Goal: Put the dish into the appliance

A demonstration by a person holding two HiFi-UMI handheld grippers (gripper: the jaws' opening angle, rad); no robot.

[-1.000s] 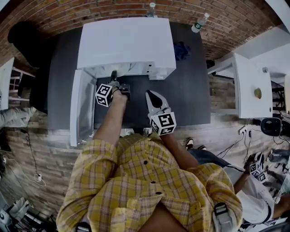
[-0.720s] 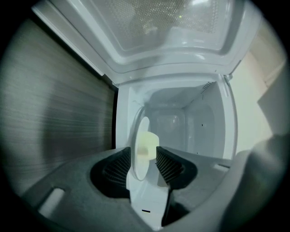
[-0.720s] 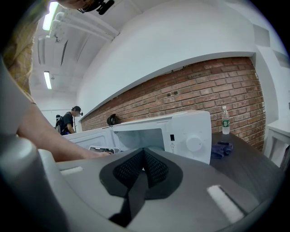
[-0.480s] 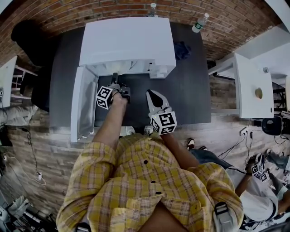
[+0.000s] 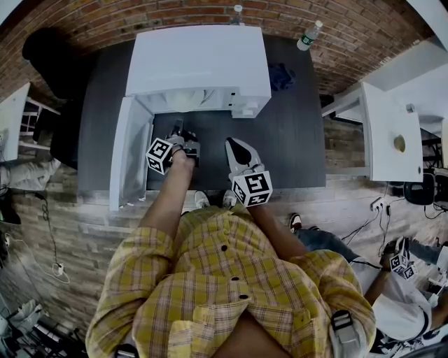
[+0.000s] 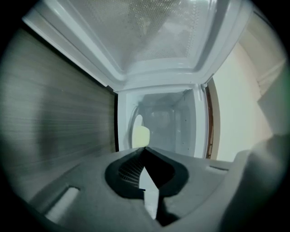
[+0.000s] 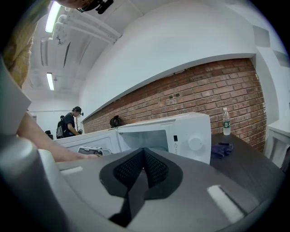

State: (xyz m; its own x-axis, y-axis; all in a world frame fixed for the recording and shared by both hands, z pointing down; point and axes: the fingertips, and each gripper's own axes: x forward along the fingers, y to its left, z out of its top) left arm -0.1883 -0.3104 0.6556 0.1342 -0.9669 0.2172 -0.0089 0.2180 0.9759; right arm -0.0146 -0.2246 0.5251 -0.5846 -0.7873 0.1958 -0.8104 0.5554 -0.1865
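Two grippers sit empty in front of the boxy white microwave (image 5: 199, 63), whose smooth door (image 5: 129, 157) is swung wide for loading. The left gripper (image 5: 178, 128) has just been closing, and its ribbed pads now meet on nothing. The right gripper (image 5: 232, 143) is pinched too and idle. The pale rounded dish (image 6: 139, 132) seemingly rests inside the microwave's glossy cavity.

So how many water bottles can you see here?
2. One clear plastic water bottle stands near the far right corner of the dark table; the other shows behind the white microwave oven. Others could be hidden behind it.
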